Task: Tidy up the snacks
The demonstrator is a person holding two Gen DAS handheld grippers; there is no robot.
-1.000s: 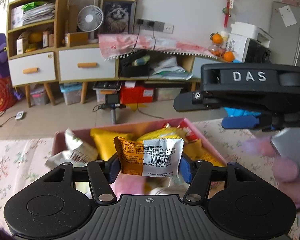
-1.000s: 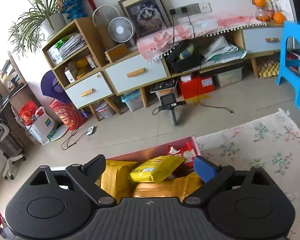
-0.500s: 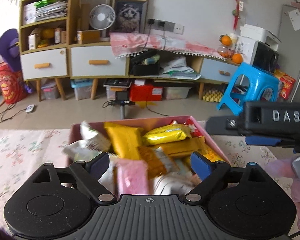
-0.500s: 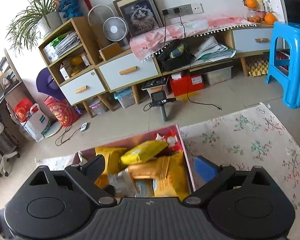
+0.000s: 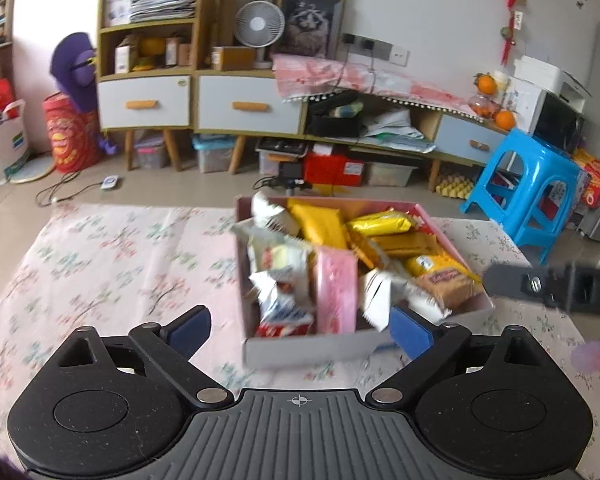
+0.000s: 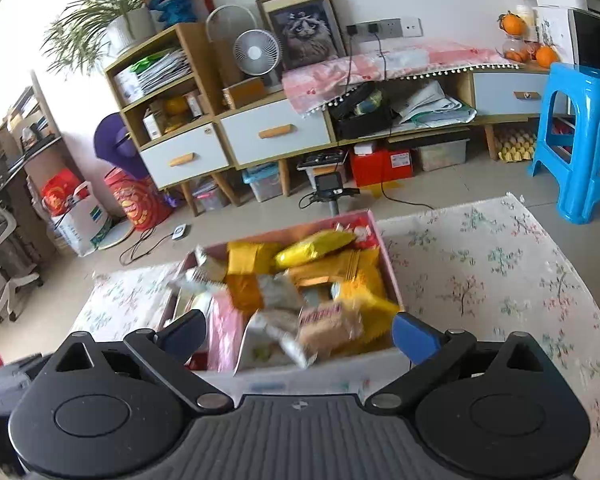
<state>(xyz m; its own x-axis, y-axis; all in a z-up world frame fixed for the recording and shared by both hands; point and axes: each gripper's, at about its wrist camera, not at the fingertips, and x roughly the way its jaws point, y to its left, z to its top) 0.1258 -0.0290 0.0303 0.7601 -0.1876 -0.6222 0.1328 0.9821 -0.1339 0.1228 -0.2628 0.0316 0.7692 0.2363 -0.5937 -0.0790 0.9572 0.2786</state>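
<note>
The pink snack box (image 5: pixel 260 352) is seen at the centre of the left wrist view on the flowered cloth (image 5: pixel 112 264), its long axis running from the lower middle up toward the upper right; its packets (image 5: pixel 380 224) are blurred, their print unreadable, and its near right corner is hidden behind a blue pad. A second earlier an orange-and-white packet was pinched in the left gripper (image 5: pixel 300 328); now its jaws are opening wide with nothing between them. The right gripper (image 6: pixel 300 336) is likewise spread wide and empty, the box's near wall (image 6: pixel 300 376) being cut off by its body.
</note>
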